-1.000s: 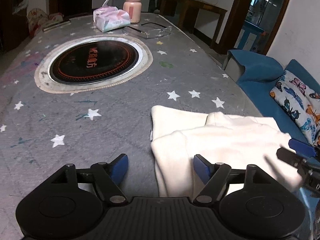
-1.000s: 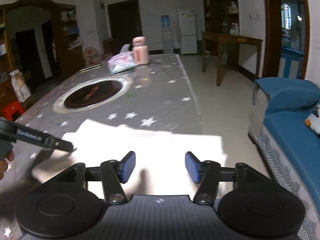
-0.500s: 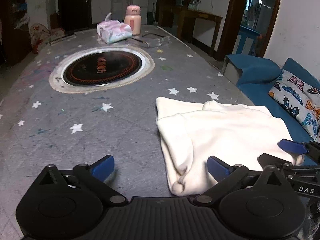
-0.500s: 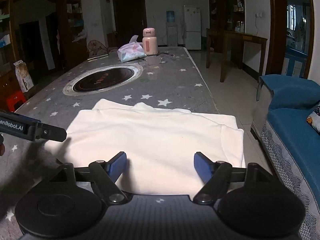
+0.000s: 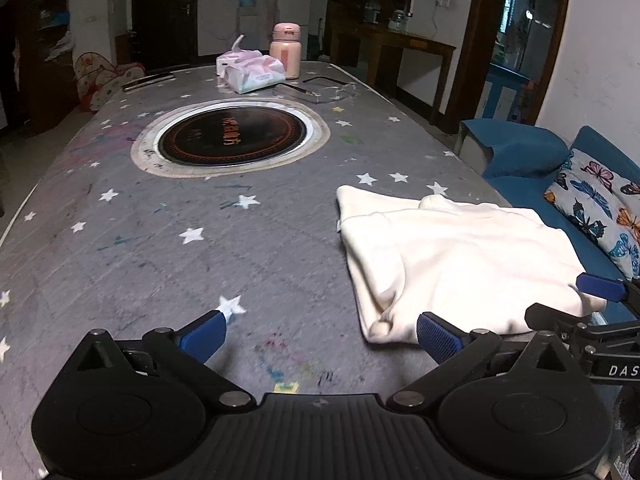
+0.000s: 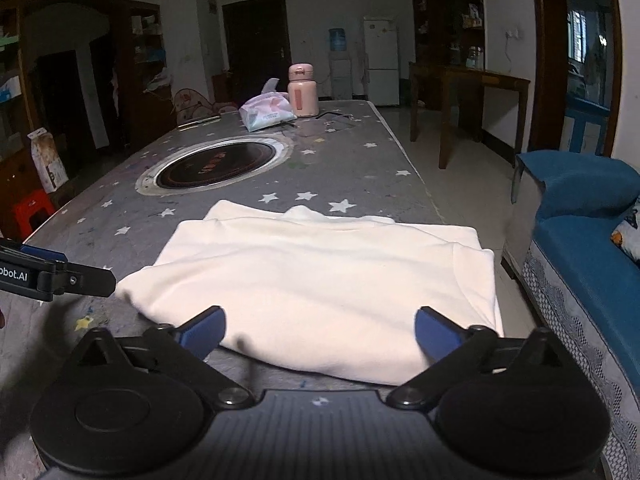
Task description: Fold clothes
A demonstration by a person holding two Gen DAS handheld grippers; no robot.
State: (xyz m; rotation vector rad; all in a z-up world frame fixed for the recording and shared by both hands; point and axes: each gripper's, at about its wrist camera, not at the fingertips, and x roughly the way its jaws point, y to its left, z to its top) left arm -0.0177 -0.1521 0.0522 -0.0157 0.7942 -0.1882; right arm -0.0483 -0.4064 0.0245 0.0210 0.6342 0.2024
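A cream garment (image 5: 460, 256) lies folded on the grey star-print table (image 5: 160, 248), near its right edge. My left gripper (image 5: 320, 334) is open wide over bare cloth, just left of the garment's near corner, with nothing between its jaws. My right gripper (image 6: 320, 328) hovers at the near edge of the garment (image 6: 320, 272). Its jaws are opening, and the fabric lies below and ahead of them with the pads clear of it. The right gripper's fingers (image 5: 600, 286) show at the garment's right corner, and the left gripper's fingers (image 6: 80, 280) at its left corner.
A round black cooktop (image 5: 232, 138) is set into the table's middle. A tissue pack (image 5: 254, 70) and a pink flask (image 5: 285, 51) stand at the far end. A blue sofa (image 5: 516, 148) with a butterfly cushion (image 5: 596, 200) runs along the table's right side.
Both grippers have drawn back from the garment and spread their jaws wider. The left one has slid off the garment's edge to its left. The garment lies flat, let go.
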